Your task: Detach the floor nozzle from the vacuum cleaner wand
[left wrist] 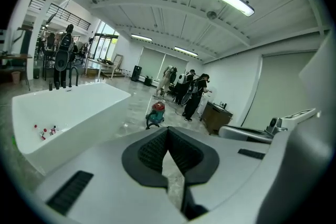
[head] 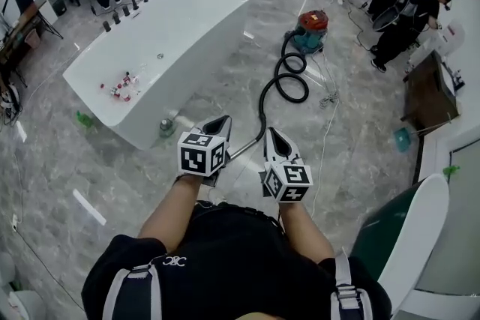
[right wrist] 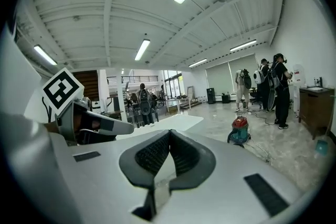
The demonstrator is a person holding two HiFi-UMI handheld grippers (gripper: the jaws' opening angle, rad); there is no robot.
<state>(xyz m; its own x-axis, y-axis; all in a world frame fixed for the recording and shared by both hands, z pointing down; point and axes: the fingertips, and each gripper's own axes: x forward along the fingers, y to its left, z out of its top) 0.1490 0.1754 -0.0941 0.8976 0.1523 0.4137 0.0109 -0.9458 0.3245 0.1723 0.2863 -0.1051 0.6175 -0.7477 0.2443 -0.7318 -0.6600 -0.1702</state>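
The vacuum cleaner's red and teal canister (head: 313, 29) stands on the marble floor ahead, also seen small in the left gripper view (left wrist: 156, 113) and the right gripper view (right wrist: 240, 130). Its black hose (head: 288, 79) coils toward me and joins a silver wand (head: 241, 151) that runs down between my two grippers. The floor nozzle is hidden under my left gripper. My left gripper (head: 223, 121) (left wrist: 168, 130) is shut and empty. My right gripper (head: 271, 133) (right wrist: 169, 134) is likewise shut on nothing, just right of the wand. Both hover above the floor, apart from the vacuum.
A long white bathtub (head: 161, 49) lies to the left, with a small green-topped can (head: 166, 127) at its near end. Several people (head: 401, 4) stand at the far right near a brown cabinet (head: 429, 92). A white and green fixture (head: 409, 236) is at my right.
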